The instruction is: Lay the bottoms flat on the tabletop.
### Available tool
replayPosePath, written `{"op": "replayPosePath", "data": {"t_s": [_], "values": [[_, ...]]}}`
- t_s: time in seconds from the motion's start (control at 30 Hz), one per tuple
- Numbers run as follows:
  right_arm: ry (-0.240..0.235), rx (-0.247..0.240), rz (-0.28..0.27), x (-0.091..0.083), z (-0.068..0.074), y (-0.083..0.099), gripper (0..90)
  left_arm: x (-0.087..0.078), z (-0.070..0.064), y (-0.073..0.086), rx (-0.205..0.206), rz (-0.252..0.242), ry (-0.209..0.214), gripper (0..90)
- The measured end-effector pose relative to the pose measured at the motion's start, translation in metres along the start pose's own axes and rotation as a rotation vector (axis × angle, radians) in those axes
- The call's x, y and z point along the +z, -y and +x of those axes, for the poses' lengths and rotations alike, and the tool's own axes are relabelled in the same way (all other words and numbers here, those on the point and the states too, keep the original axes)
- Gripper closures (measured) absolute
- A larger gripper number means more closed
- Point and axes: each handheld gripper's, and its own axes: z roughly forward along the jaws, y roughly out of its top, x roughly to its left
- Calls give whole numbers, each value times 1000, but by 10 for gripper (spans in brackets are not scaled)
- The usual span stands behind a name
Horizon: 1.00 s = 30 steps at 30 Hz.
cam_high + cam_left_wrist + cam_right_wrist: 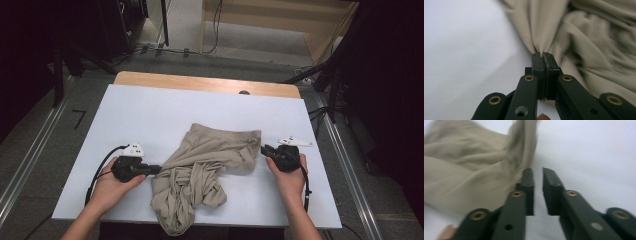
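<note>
Item one, beige garment: it is lying crumpled on the white table, bunched into folds, with its waistband end toward the table's far edge and its lower end hanging slightly past the table's near edge. It is sitting roughly midway between your two hands.

Item two, left gripper: you are holding it low over the table at the garment's left edge. In the left gripper view its jaws are pressing together with a pinch of the ribbed beige cloth caught between the tips; the fabric is gathering into pleats that fan away from the pinch. Your left hand is wrapping the body of the tool, and its cable is looping off to the garment's left.

Item three, right gripper: you are holding it at the garment's right edge, beside the waistband corner. In the right gripper view its jaws are standing a narrow gap apart with nothing between them; the cloth is lying just beside the left-hand jaw, and one raised fold is standing close by the tip. Whether that jaw is touching the fabric cannot be told, as the view is blurred. Your right hand is gripping the tool from the garment's right.
</note>
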Motion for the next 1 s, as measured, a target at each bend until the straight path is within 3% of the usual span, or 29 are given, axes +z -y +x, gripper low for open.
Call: {"op": "replayPosePath", "data": {"t_s": [0.03, 0.07, 0.1, 0.13, 0.17, 0.2, 0.27, 0.3, 0.4, 0.47, 0.53, 0.6, 0.63, 0.7, 0.73, 0.77, 0.8, 0.83, 0.87, 0.9, 1.0], "values": [[0, 0, 0, 0, 0, 0, 691, -1, -2, 1, 5, -21, 13, 892], [-19, 13, -28, -1, -4, -2, 617, -3, -2, -1, 5, -58, 12, 750], [-39, -1, -38, -1, -4, -4, 588, -4, 1, -10, -23, -125, 17, 662], [-39, -1, -38, -1, -4, -4, 588, -4, 1, -10, -23, -125, 17, 605], [-41, -15, -39, 0, -1, -9, 511, -4, 4, -17, -38, -145, 16, 570], [-37, -16, -33, 2, -1, -12, 474, 3, 9, -32, -48, -176, -3, 541], [-34, 5, -19, 7, -2, -17, 426, 16, 15, -49, -68, -180, -18, 511], [-15, 7, -16, 10, -3, -18, 425, 16, 15, -49, -68, -180, -18, 503], [-18, 37, -10, 18, -9, -19, 426, 39, 25, -72, -93, -168, -66, 481], [-9, 52, 13, 32, -18, -21, 426, 66, 36, -88, -122, -134, -100, 474], [-3, 56, 11, 38, -22, -23, 426, 74, 39, -92, -129, -113, -117, 474], [-18, 53, 18, 43, -23, -25, 430, 95, 45, -97, -166, -62, -176, 484], [-26, 49, 28, 46, -22, -27, 440, 100, 46, -98, -174, -60, -200, 495], [-50, 30, 39, 51, -20, -29, 545, 105, 45, -99, -175, -77, -207, 499], [-50, 30, 39, 51, -20, -29, 545, 105, 45, -99, -175, -77, -207, 539], [-35, -2, 82, 57, -16, -31, 641, 108, 42, -99, -176, -81, -193, 619], [-25, -16, 79, 59, -15, -32, 717, 108, 42, -99, -176, -81, -193, 673], [-35, -20, 80, 61, -15, -33, 747, 110, 41, -100, -161, -74, -203, 739], [-45, -21, 88, 63, -15, -36, 790, 110, 40, -101, -138, -51, -201, 876], [-48, -26, 83, 65, -14, -38, 817, 109, 41, -104, -111, -21, -192, 891], [-29, -47, 53, 70, -12, -50, 837, 104, 46, -108, -94, -34, -217, 900]]}}
